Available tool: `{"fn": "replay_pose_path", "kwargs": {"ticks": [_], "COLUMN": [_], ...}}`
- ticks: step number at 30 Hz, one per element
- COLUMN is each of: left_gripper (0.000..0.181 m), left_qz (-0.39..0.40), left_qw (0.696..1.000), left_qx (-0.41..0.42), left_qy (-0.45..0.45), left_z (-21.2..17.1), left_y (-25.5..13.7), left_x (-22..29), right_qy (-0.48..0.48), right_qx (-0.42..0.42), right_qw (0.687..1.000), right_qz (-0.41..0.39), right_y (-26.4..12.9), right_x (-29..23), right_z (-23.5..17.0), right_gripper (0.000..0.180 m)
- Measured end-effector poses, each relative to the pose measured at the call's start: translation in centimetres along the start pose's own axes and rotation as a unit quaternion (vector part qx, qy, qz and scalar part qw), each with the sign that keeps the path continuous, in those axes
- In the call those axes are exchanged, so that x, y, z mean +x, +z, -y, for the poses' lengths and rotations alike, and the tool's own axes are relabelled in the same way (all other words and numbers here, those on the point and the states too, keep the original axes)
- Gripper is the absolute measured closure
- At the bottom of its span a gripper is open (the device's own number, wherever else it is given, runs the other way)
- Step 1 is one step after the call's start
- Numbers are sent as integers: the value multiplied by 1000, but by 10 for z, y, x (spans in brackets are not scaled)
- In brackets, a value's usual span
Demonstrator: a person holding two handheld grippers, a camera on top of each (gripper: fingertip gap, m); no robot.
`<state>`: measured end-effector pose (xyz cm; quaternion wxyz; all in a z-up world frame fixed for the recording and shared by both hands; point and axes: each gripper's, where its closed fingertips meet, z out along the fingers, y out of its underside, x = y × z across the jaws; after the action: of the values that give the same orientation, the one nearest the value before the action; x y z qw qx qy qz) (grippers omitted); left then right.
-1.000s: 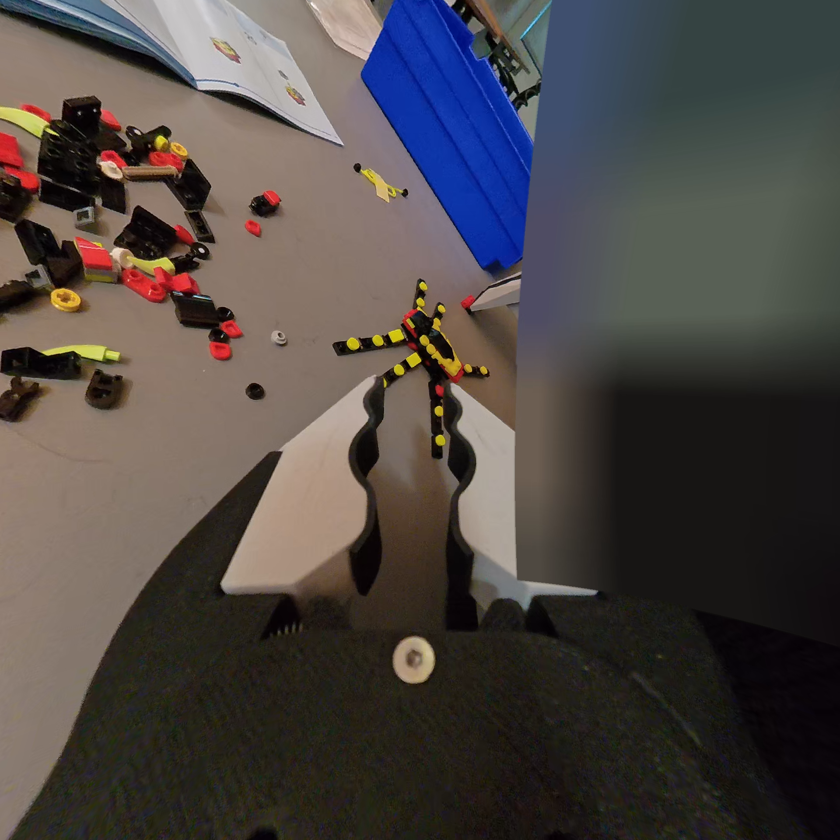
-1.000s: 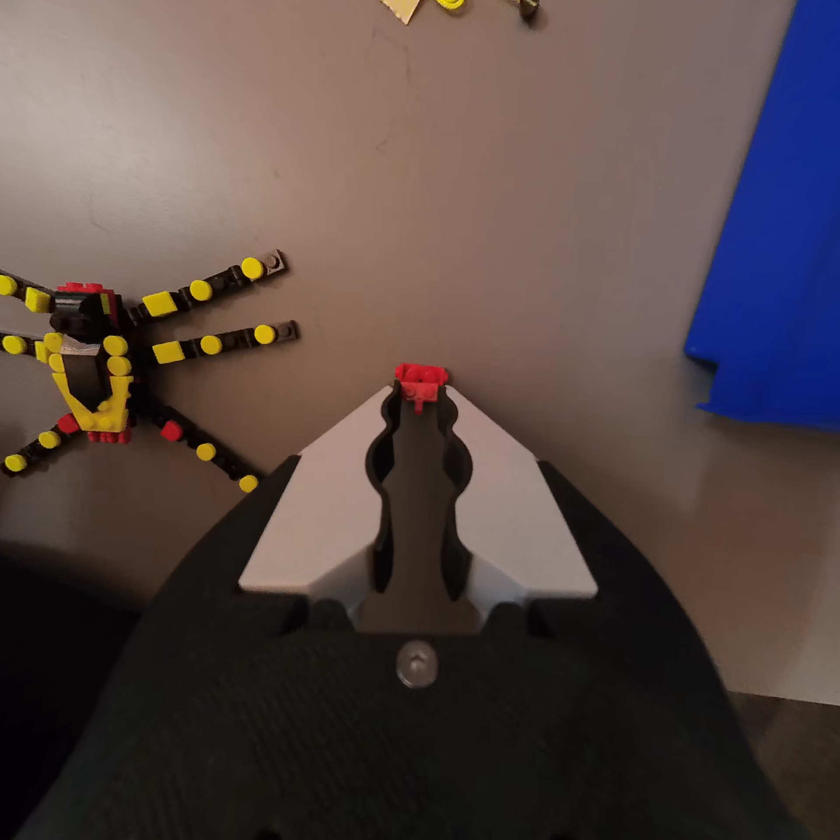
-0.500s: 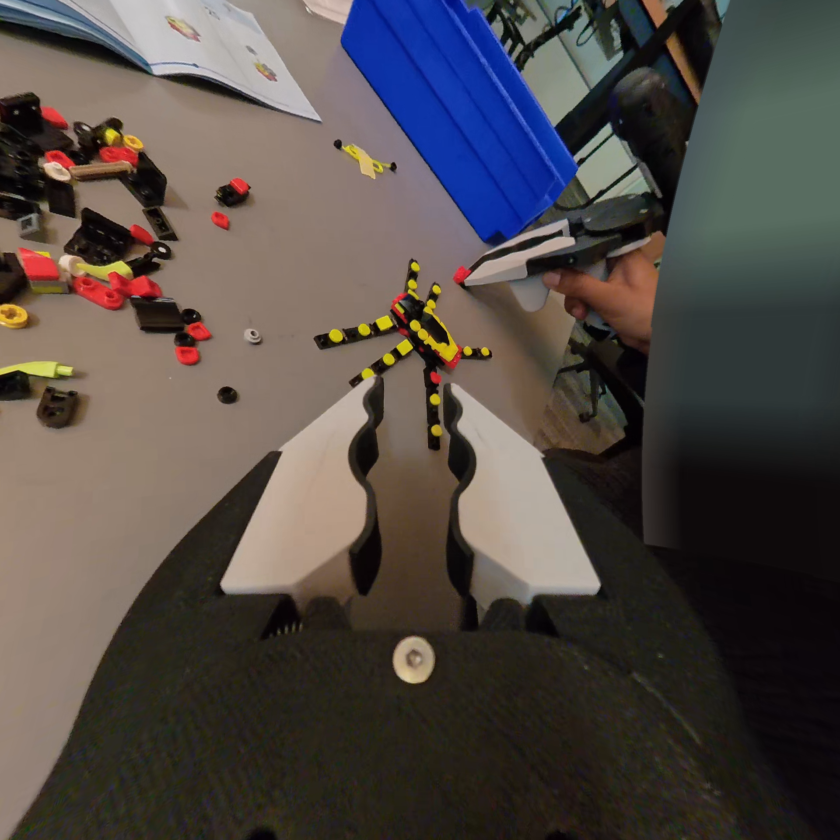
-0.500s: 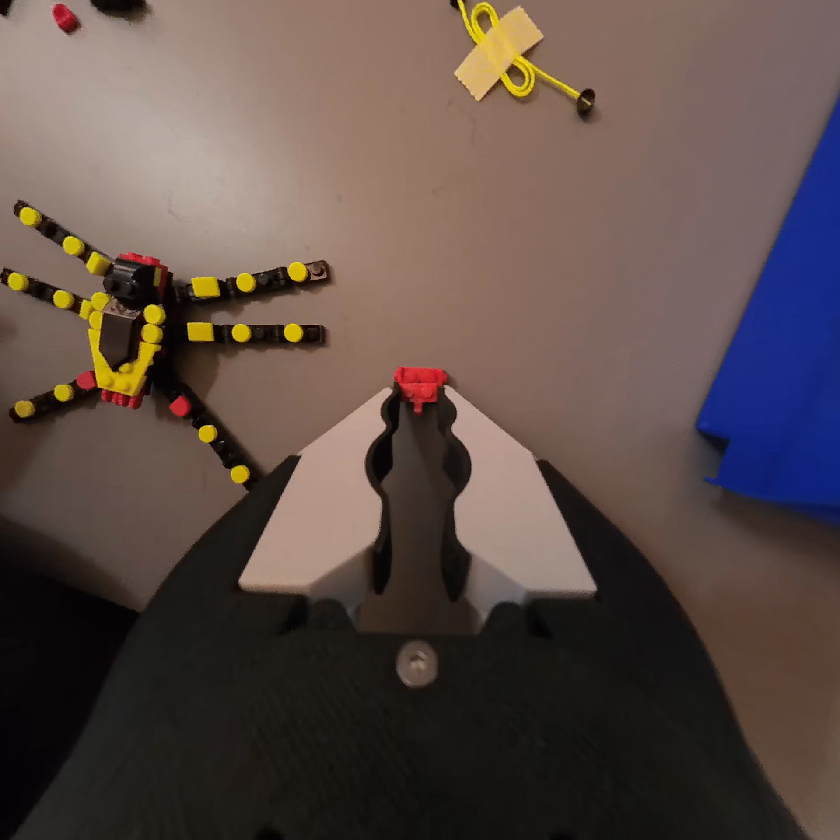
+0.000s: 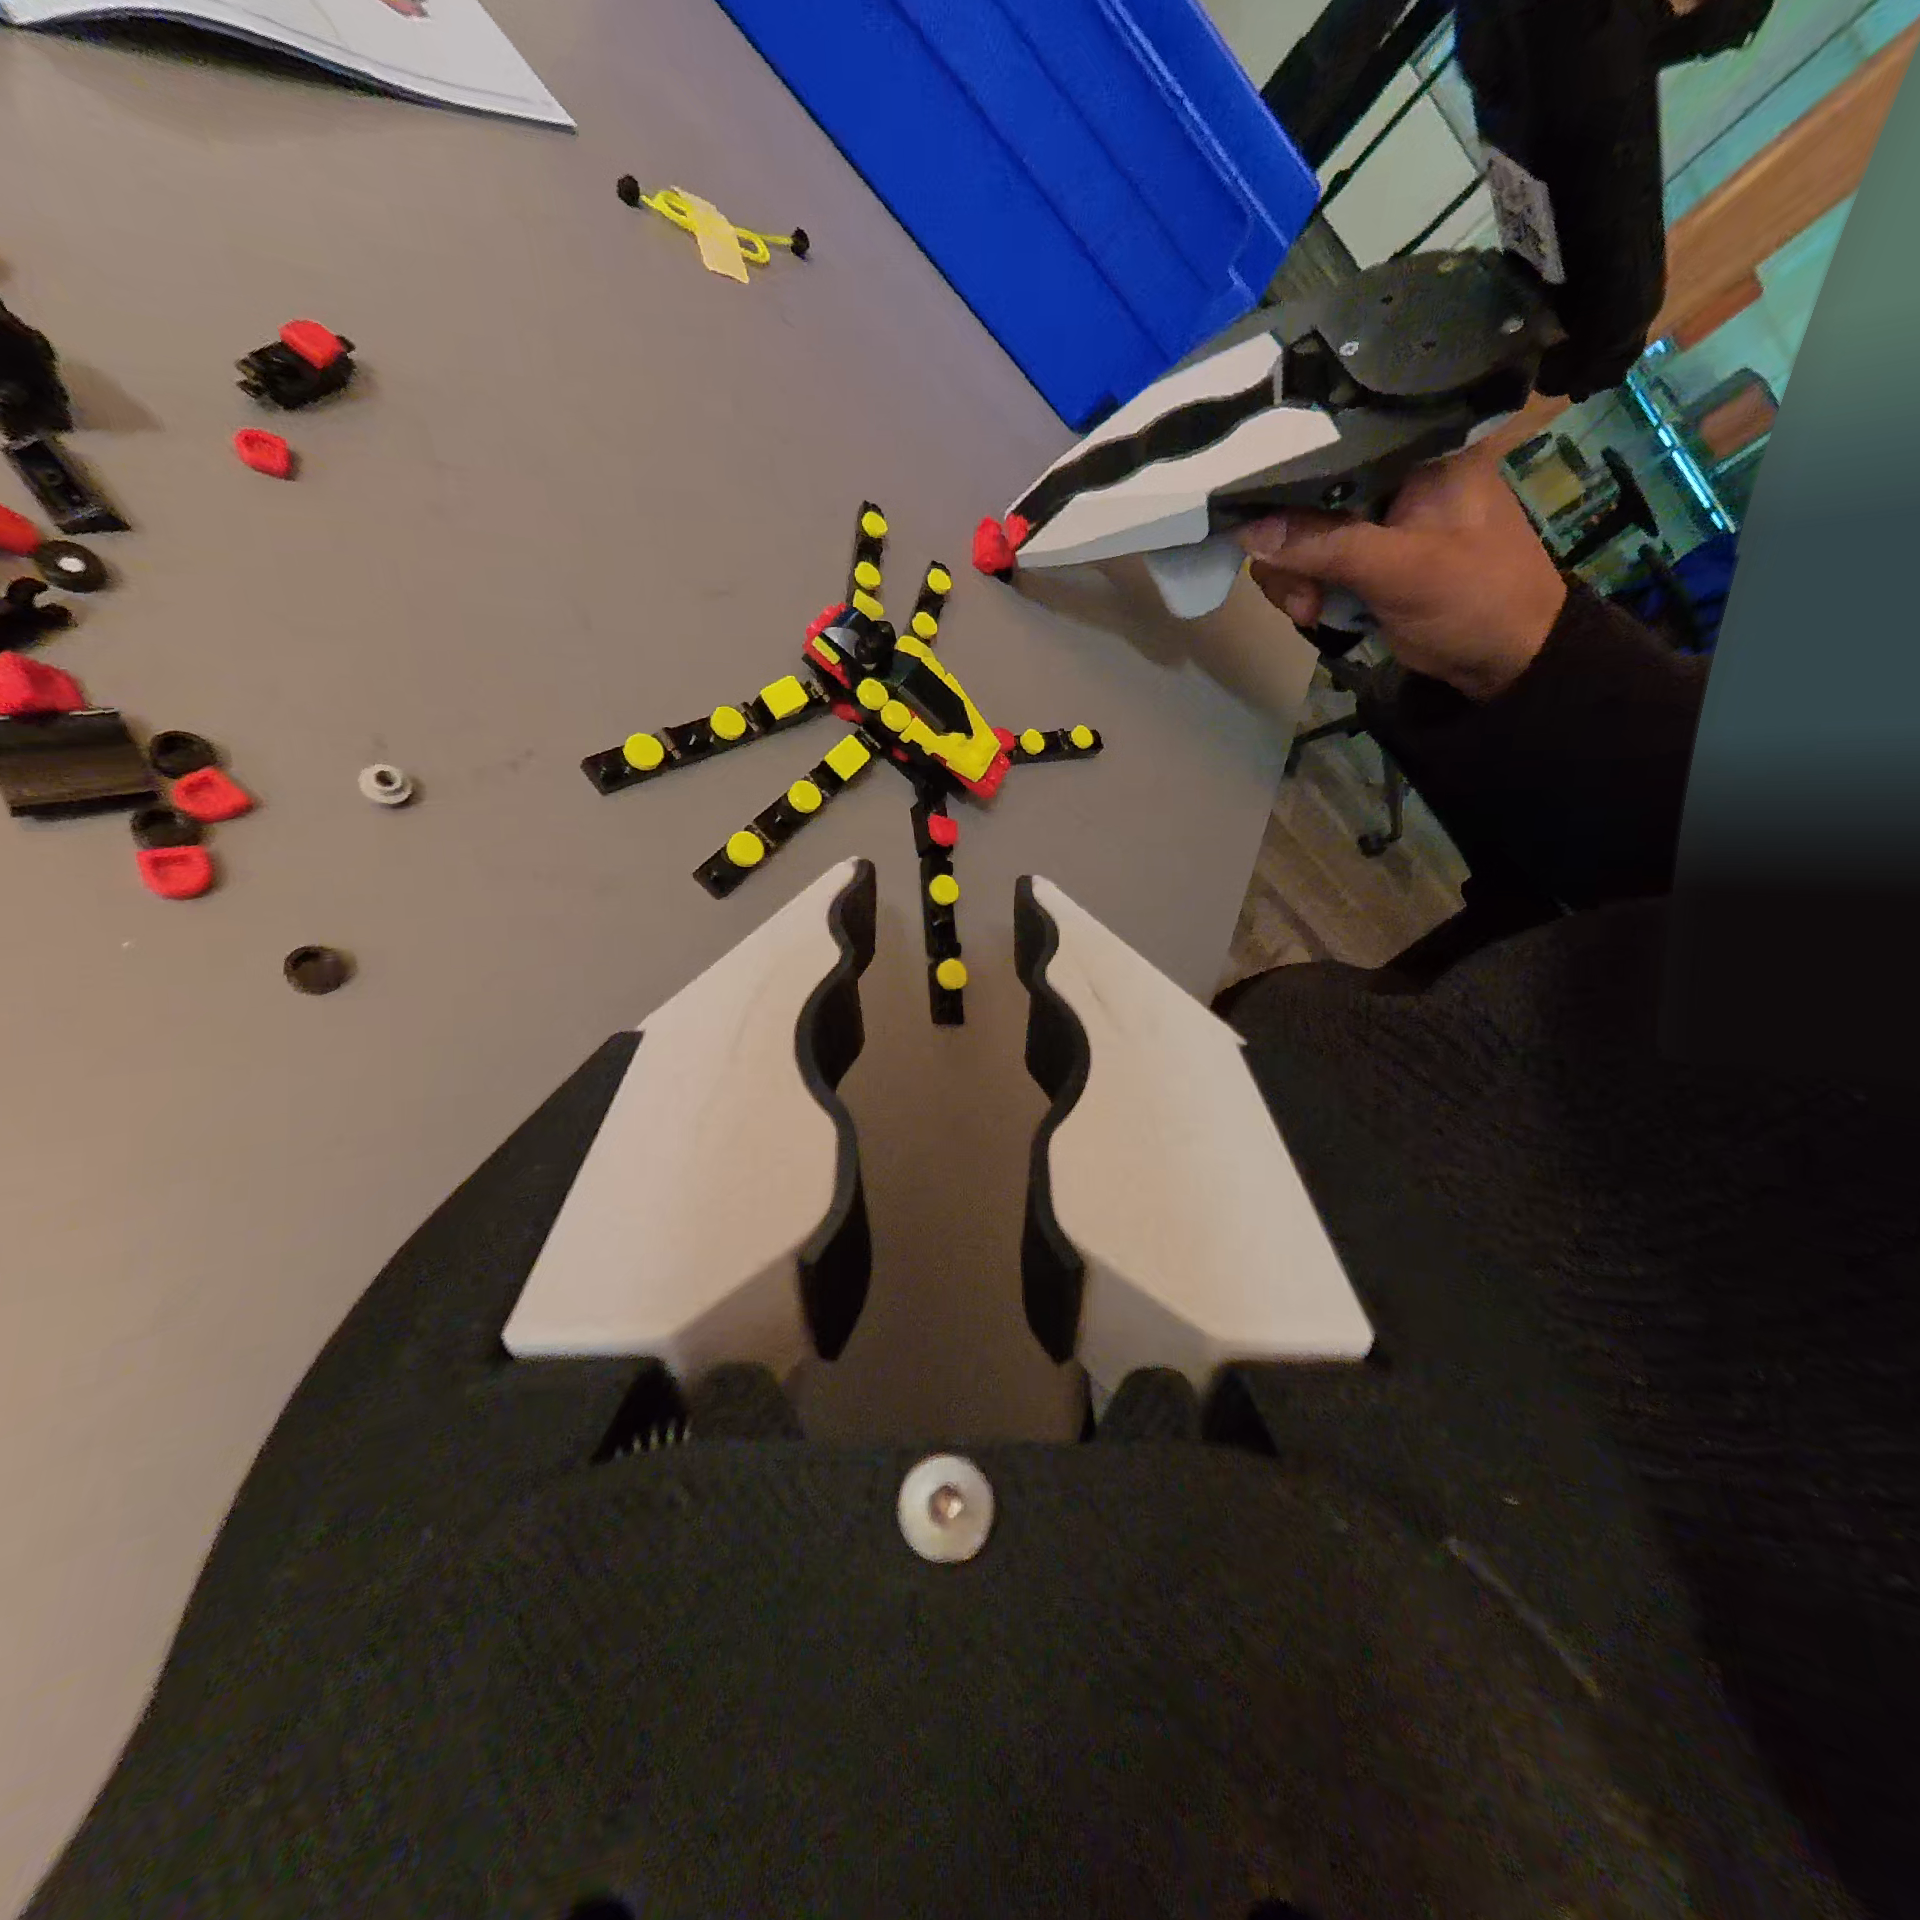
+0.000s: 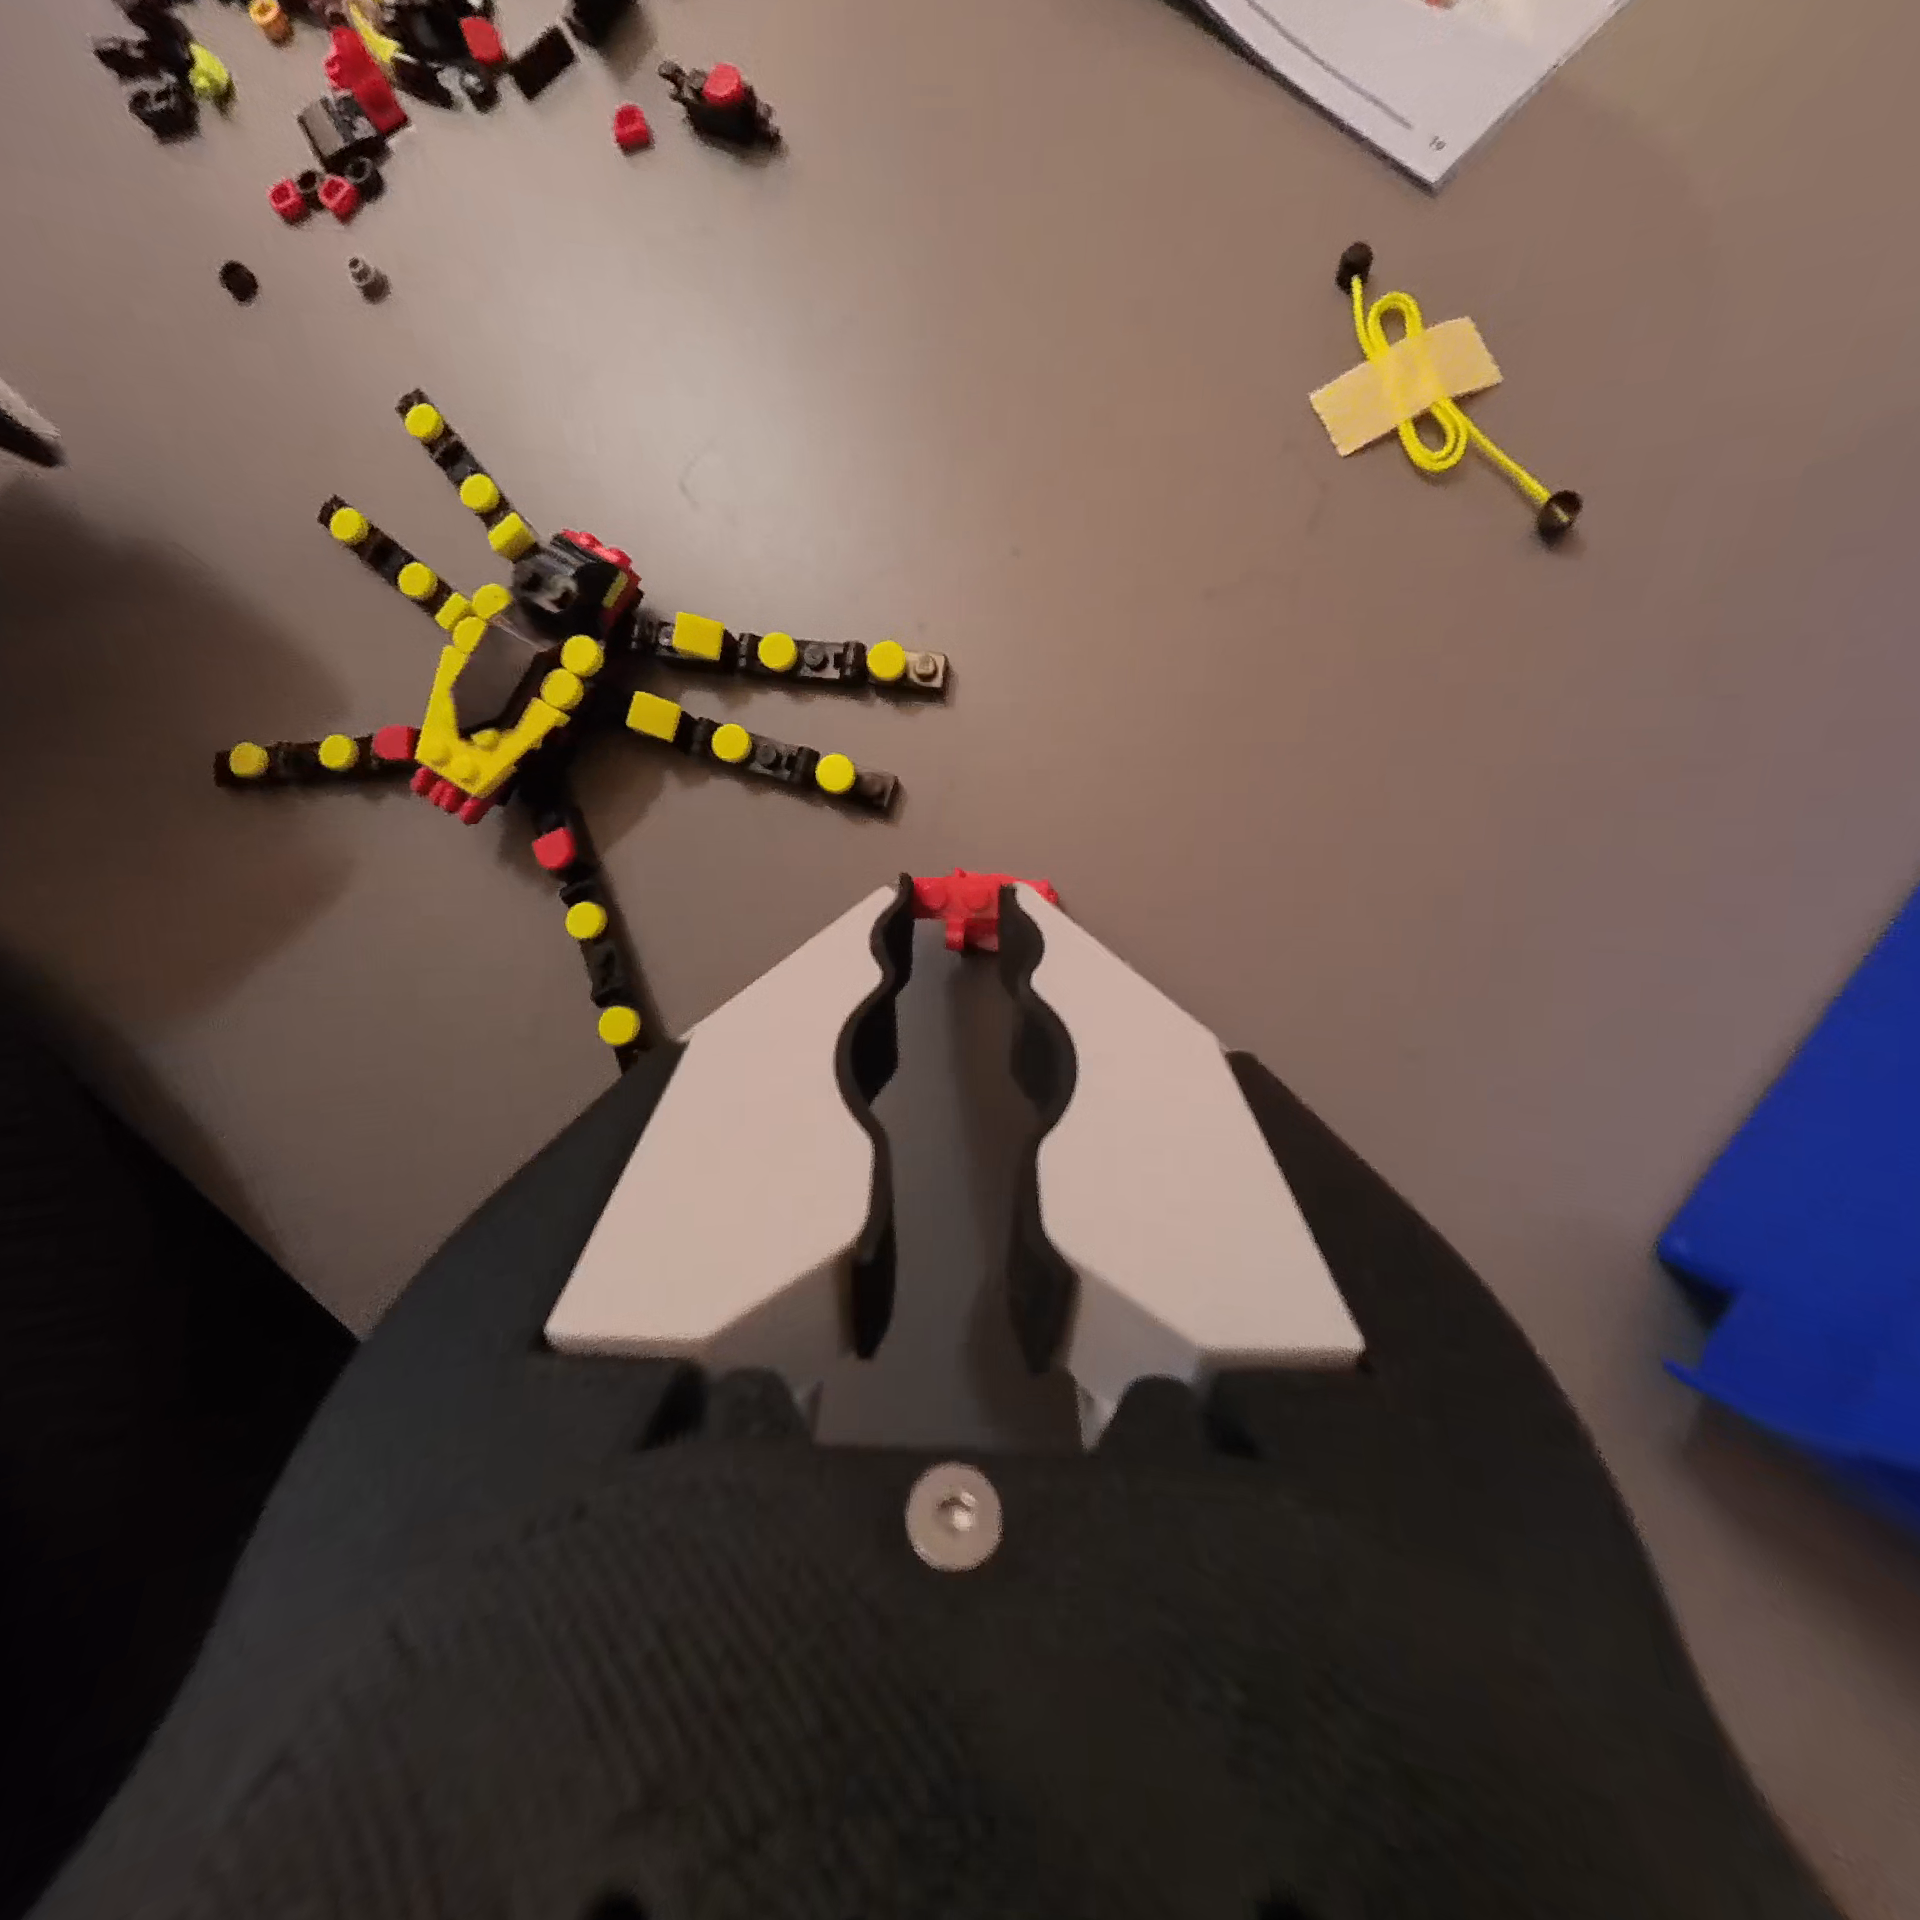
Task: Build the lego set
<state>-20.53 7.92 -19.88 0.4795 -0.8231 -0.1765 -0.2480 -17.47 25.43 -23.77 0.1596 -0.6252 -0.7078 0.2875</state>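
Note:
A black, yellow and red spider model (image 5: 904, 717) lies flat on the grey table, legs spread; it also shows in the right wrist view (image 6: 520, 675). My left gripper (image 5: 943, 883) is open and empty, its tips on either side of one rear leg, just short of the body. My right gripper (image 6: 971, 899) is shut on a small red piece (image 6: 961, 904) and hovers to the right of the spider. In the left wrist view the right gripper (image 5: 1013, 530) with the red piece (image 5: 992, 545) sits beyond the spider, held by a hand.
Loose black, red and yellow pieces (image 5: 177, 790) are scattered at the left. A blue bin (image 5: 1039, 177) stands at the back right. A yellow string taped in a loop (image 6: 1423, 390) lies behind. An instruction booklet (image 6: 1413, 62) lies at the back. The table edge (image 5: 1247, 862) is close on the right. The left gripper's tips are roughly 20 cm from the right gripper's.
The left gripper has moved closer to the spider, its tips now flanking a leg. The right gripper, still holding the red piece, has pulled back and up, showing more of the table.

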Motion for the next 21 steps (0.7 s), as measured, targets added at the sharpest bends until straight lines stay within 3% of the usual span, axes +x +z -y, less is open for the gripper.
{"fn": "replay_pose_path", "kwargs": {"ticks": [6,8,10,15,21], "left_gripper": [155,155,156,157,158], "left_qz": [-12,-21,-33,-55,-26], "left_qw": [1000,1000,999,998,999], "left_qx": [-2,3,9,18,25], "left_qy": [10,6,1,3,38], "left_z": [1,4,7,13,14], "left_y": [10,13,18,29,22], "left_x": [9,13,20,35,26], "right_qy": [-85,-104,-86,44,44], "right_qx": [58,50,25,30,-25], "right_qw": [994,993,995,998,997], "right_qz": [31,2,-31,-15,-59], "right_y": [-12,-14,-18,-25,-9], "right_x": [-20,-15,-1,4,4], "right_z": [14,13,7,7,-4], "right_gripper": [165,165,165,165,165]}}
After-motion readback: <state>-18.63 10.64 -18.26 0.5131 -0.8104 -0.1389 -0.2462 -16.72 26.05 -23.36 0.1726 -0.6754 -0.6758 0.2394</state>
